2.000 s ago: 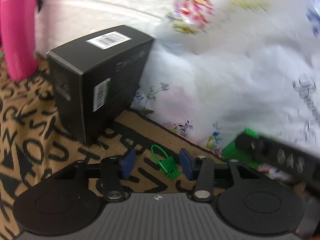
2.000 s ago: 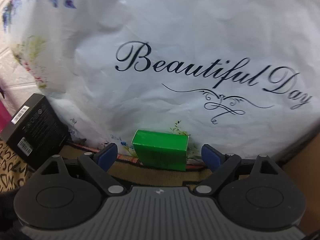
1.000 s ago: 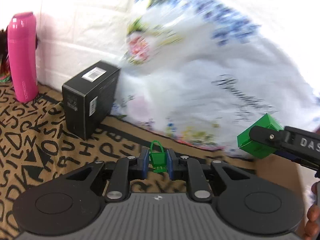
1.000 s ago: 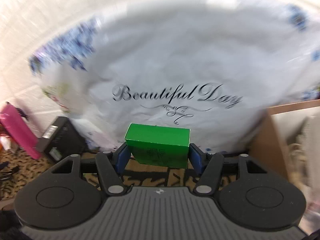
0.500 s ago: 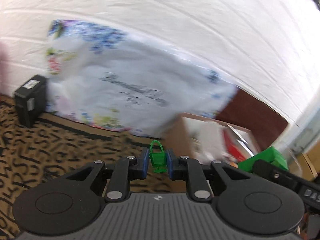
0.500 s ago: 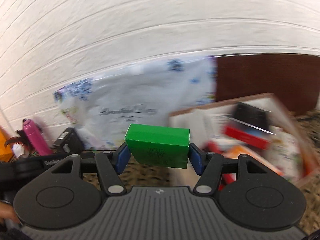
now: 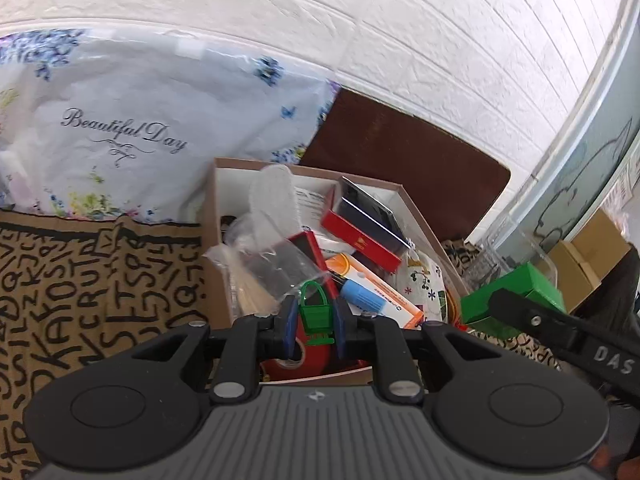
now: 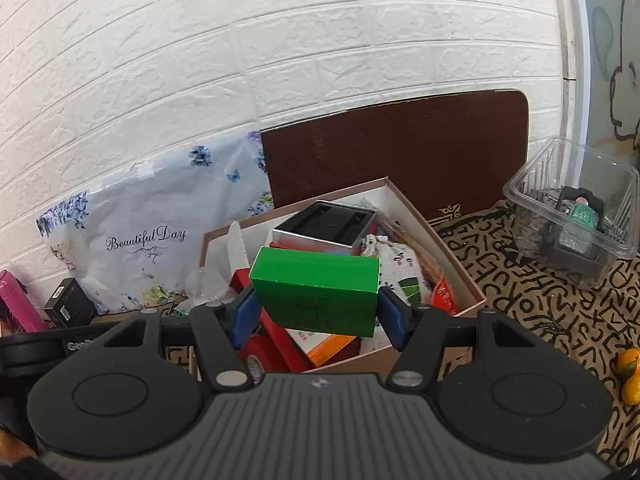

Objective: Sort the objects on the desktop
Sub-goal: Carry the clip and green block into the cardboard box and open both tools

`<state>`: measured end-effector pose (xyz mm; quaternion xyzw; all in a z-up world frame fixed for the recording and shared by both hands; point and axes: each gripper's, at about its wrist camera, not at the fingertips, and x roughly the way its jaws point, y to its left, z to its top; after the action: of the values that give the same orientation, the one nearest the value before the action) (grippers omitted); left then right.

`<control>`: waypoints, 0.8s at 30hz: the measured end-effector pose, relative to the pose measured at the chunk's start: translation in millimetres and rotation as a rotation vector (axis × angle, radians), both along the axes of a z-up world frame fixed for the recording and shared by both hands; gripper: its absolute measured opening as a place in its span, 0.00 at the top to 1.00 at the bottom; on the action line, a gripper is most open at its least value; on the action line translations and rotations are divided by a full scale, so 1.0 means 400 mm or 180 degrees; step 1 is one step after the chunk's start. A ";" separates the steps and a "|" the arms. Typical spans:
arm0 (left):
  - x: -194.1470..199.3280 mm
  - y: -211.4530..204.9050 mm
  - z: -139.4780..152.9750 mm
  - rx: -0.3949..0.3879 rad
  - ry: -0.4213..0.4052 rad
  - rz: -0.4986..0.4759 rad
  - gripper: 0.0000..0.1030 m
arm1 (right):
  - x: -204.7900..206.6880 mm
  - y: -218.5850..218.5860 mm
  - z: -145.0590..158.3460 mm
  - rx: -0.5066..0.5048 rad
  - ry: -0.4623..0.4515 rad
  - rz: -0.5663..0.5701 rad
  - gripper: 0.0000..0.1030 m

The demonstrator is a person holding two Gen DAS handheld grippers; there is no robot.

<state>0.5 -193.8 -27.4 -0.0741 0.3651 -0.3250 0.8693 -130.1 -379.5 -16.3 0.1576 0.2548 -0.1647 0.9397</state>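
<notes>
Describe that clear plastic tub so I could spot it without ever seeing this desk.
Start at the dark brown board leaning on the white brick wall, then look right along the letter-patterned mat. The clear plastic tub sits there, apart from the crowded cardboard box; it alone is see-through, with small dark items inside.

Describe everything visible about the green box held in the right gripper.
The green box is a plain rectangular carton, seemingly cardboard, bright green with faint dark print on its front face. It is closed and undamaged, held level and lengthwise between the right gripper's blue pads, which press on its two short ends. It hangs in the air above the cluttered open cardboard box, touching nothing else.
</notes>
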 end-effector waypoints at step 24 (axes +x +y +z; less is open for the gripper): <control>0.078 -0.096 -0.082 0.0370 0.0090 -0.0122 0.82 | 0.228 -0.061 -0.114 -0.0085 0.0327 0.0359 0.40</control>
<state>31.7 -232.3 -60.1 -0.0210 0.3969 -0.3188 0.8605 -39.1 -403.9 -61.8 0.1218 0.3089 -0.1227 0.9353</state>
